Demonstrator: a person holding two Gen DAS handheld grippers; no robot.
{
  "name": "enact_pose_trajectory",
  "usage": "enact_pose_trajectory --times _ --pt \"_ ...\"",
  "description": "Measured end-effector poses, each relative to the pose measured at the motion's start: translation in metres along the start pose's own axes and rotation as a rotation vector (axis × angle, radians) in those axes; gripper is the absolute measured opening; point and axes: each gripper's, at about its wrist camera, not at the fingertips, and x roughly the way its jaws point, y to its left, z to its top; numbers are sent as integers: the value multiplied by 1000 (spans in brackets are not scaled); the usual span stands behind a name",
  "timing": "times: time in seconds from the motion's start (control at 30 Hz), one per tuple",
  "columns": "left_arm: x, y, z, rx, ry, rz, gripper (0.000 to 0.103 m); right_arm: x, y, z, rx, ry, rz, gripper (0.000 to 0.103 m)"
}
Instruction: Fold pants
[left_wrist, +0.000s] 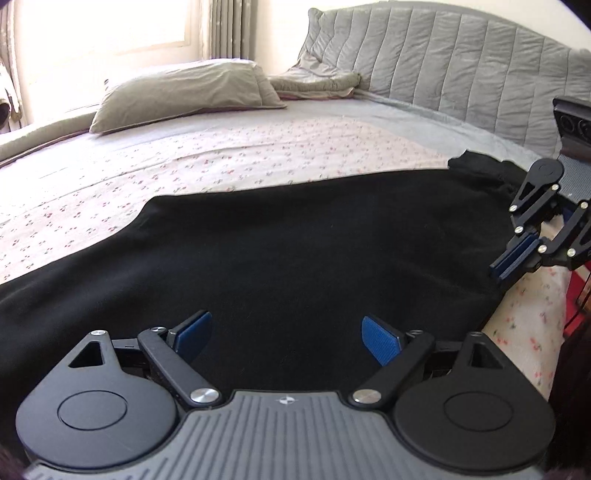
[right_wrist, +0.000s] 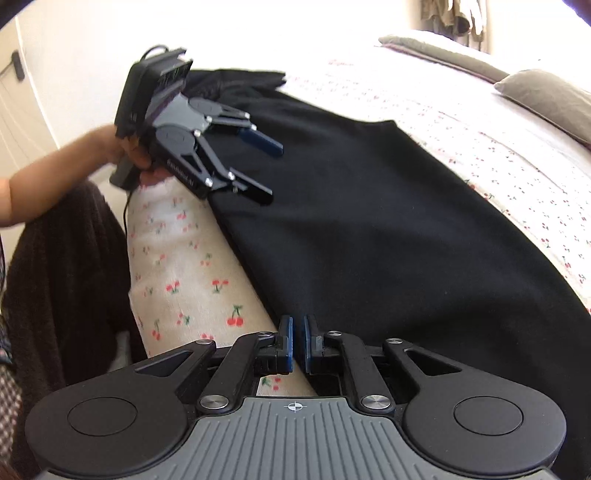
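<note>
While pants lie flat, left gripper fingers spread; right gripper fingers nearly closed, empty.

My left gripper: jaws spread wide, hovering | my right gripper: pads nearly together, thin gap, nothing between.
</note>
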Motion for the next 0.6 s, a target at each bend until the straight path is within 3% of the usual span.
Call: enact_pose_trajectory --times 0.1,0.17,0.23,0.3,0.43,0.5,0.6 --pt "16 -14 10 -11 -31 -66 91 12 -8 6 85 -57 -76 20" --pt "30 -25 11 9 -7 -103 91 24 -13 3 89 -10 -133 22" --pt "42 -39 6 90 75 -103 91 32 -17 -10 59 77 -185 22" --pt "39 -49 -2 192 71 -95 92 20 -21 -27 44 65 -165 21" --pt "26 -35 -9 163 149 -230 97 -18 -47 -58 178 95 -147 15" --pt "16 -40 -18 275 176 -251 99 -33 -56 -74 240 81 -152 15" --pt "12 -39 -14 271 207 -276 99 -56 -67 -84 330 81 -199 15"
